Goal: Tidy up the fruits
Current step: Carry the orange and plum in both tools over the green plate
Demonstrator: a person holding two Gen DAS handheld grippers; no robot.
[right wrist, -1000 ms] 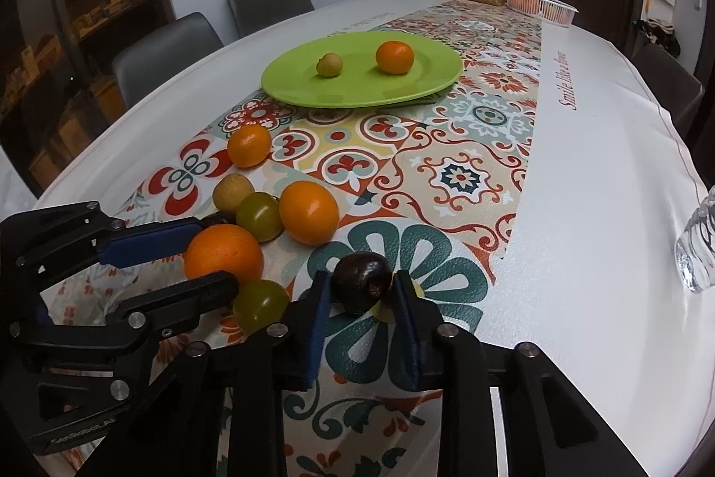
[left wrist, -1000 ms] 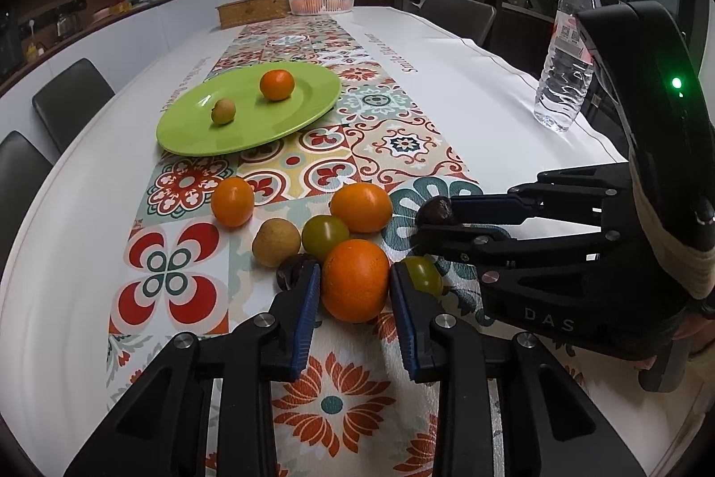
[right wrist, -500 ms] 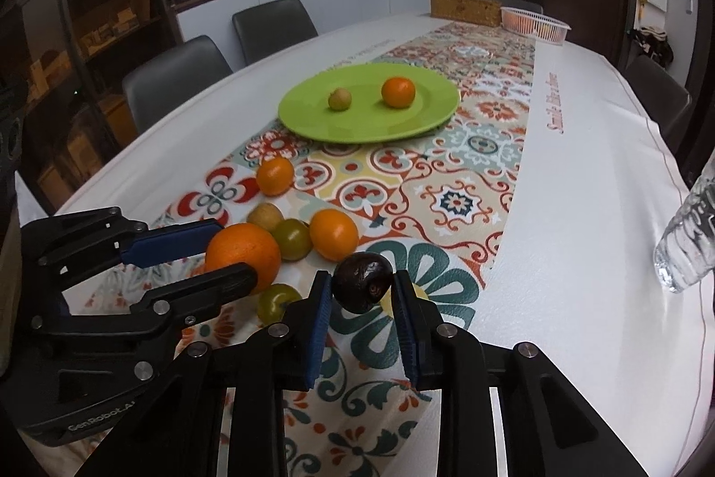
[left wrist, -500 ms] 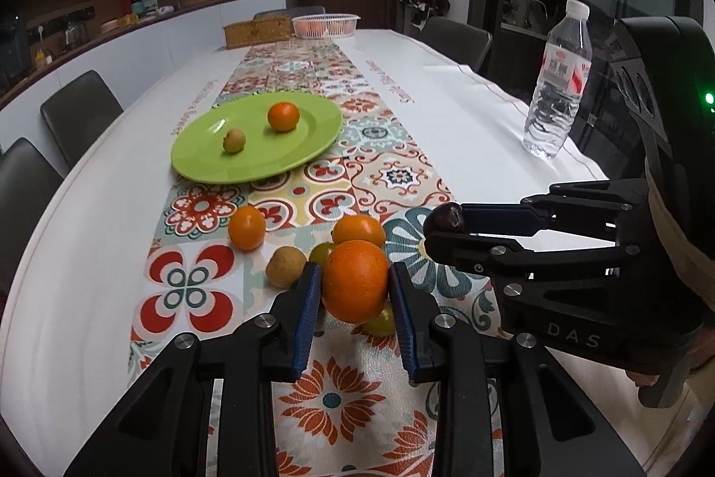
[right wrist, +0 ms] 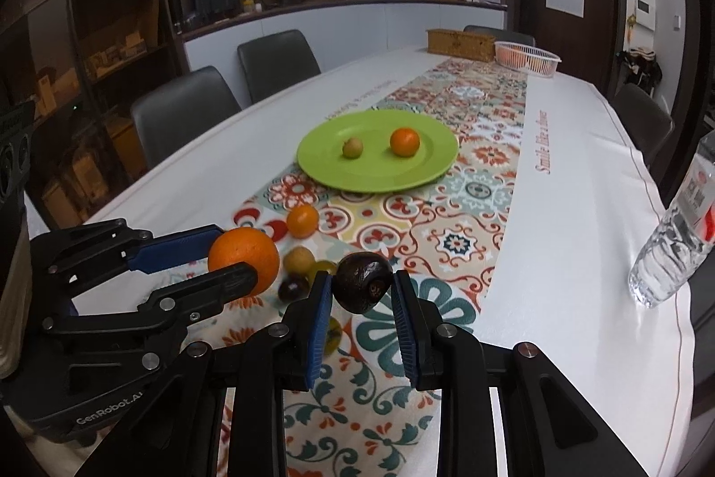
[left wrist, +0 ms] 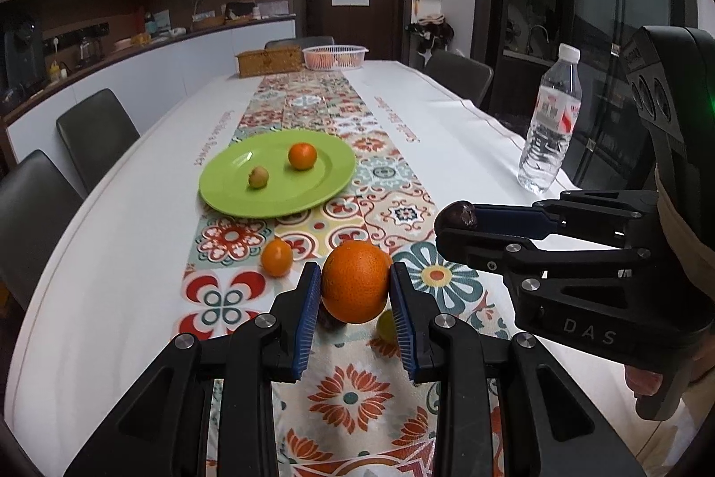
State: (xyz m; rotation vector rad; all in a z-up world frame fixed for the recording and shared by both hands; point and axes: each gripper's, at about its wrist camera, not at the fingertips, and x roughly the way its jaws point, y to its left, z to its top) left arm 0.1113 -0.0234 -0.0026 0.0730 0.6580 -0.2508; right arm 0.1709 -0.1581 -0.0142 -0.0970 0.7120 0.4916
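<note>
A large orange (left wrist: 355, 281) was clamped between the blue pads of the left gripper (left wrist: 356, 298), jaws closed in on its sides, and it was carried clear above the patterned runner (left wrist: 404, 215). A dark, wrinkled fruit (right wrist: 363, 282) was pinched in the right gripper (right wrist: 362, 309), jaws drawn nearly together around it, and it too was held off the table (right wrist: 576, 235). The two grippers were seen side by side, near each other but apart.

Ahead on the runner, a green plate (left wrist: 232, 193) was spotted with a small orange (left wrist: 302, 156) and a small yellow-green fruit (left wrist: 258, 177) resting on it, apart from each other. Loose fruit was left on the runner below the grippers: a small mandarin (right wrist: 302, 221), a tan round fruit (right wrist: 299, 259) and a dark round fruit (right wrist: 292, 289) among them. A water bottle (left wrist: 549, 128) was seen upright on the white cloth at the right.
</note>
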